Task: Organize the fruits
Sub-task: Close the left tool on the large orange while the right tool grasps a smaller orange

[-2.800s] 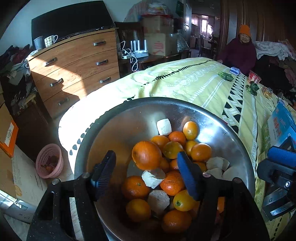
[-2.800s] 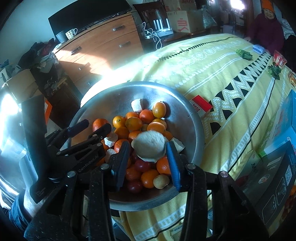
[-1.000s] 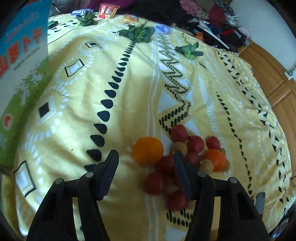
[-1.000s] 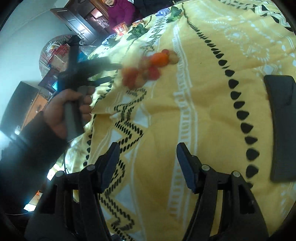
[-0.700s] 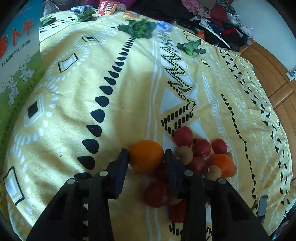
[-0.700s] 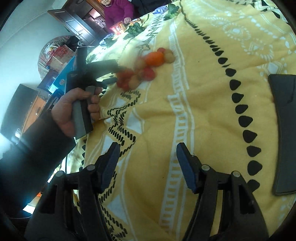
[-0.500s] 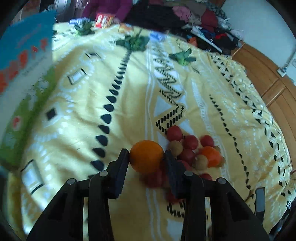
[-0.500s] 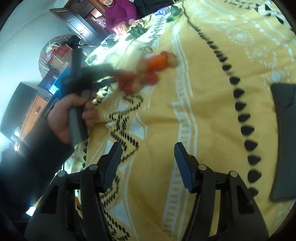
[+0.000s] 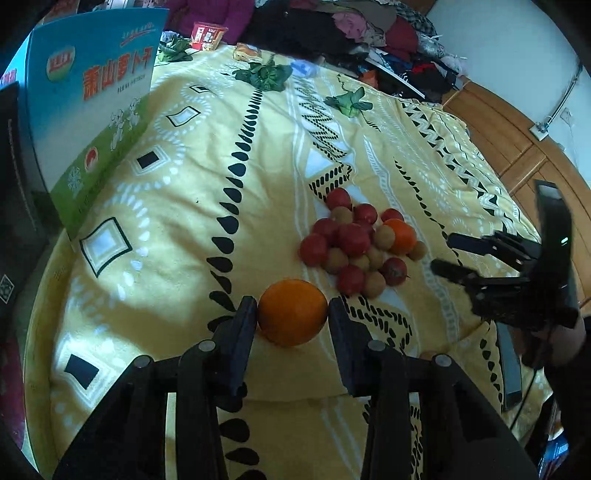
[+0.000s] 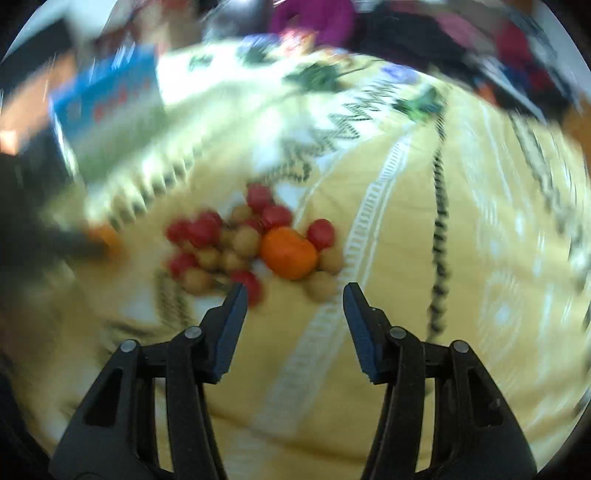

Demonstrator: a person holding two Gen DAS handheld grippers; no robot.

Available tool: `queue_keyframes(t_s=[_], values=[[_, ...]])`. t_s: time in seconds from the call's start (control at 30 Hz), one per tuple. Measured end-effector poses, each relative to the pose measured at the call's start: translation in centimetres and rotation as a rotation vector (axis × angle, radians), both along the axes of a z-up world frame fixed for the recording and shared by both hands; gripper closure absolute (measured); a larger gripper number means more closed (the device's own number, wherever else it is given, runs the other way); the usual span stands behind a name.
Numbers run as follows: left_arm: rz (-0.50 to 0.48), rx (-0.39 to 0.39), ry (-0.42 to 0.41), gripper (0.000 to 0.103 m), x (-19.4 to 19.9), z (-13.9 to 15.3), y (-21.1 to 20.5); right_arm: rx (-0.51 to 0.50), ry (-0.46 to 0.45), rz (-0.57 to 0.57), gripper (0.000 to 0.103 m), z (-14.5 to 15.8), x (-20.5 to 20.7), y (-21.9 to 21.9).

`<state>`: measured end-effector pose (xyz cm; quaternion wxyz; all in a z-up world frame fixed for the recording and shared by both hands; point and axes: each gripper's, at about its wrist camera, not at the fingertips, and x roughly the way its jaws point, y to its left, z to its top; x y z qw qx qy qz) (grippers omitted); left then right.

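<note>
In the left wrist view my left gripper is shut on a large orange, held just in front of a pile of small red and tan fruits lying on the yellow patterned bedspread. A smaller orange lies at the pile's right side. My right gripper shows at the right edge, pointing at the pile. The right wrist view is blurred: my right gripper has nothing between its fingers and its jaws are closing, just short of the smaller orange and the pile.
A blue and green carton stands at the left of the bed. Green leafy bunches and snack packets lie at the far end, near a seated person in purple. Clothes are heaped beyond; a dark flat object lies at the right edge.
My left gripper closed on the large orange and drew it back from the pile. My right gripper rolled and swung round to face the pile, its jaws narrowing.
</note>
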<state>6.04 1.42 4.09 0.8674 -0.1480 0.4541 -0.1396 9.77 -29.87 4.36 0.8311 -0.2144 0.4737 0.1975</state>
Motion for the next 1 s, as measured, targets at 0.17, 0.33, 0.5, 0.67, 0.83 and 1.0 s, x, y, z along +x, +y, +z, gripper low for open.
queue_keyframes(t_s=[0.17,0.33,0.5,0.67,0.83,1.0], values=[[-0.010,-0.036,0.000,0.062,0.0,0.1,0.1,-0.173,-0.027,0.188,0.060,-2.2,0.5,0.8],[-0.010,-0.052,0.003,0.062,0.2,0.0,0.3,-0.181,-0.038,0.296,0.060,-2.6,1.3,2.1],[-0.016,-0.048,0.010,0.062,0.3,-0.2,0.1,-0.168,-0.035,0.331,0.060,-3.4,2.4,2.8],[-0.010,-0.049,0.021,0.062,0.4,-0.3,0.2,-0.111,-0.029,0.303,0.062,-3.4,3.5,3.5],[-0.007,-0.041,0.004,0.062,-0.1,0.6,0.5,0.038,0.025,0.148,0.064,-2.0,3.9,1.9],[-0.012,-0.032,-0.034,0.062,-1.3,2.8,0.6,0.230,0.021,-0.025,0.064,2.0,1.4,-0.6]])
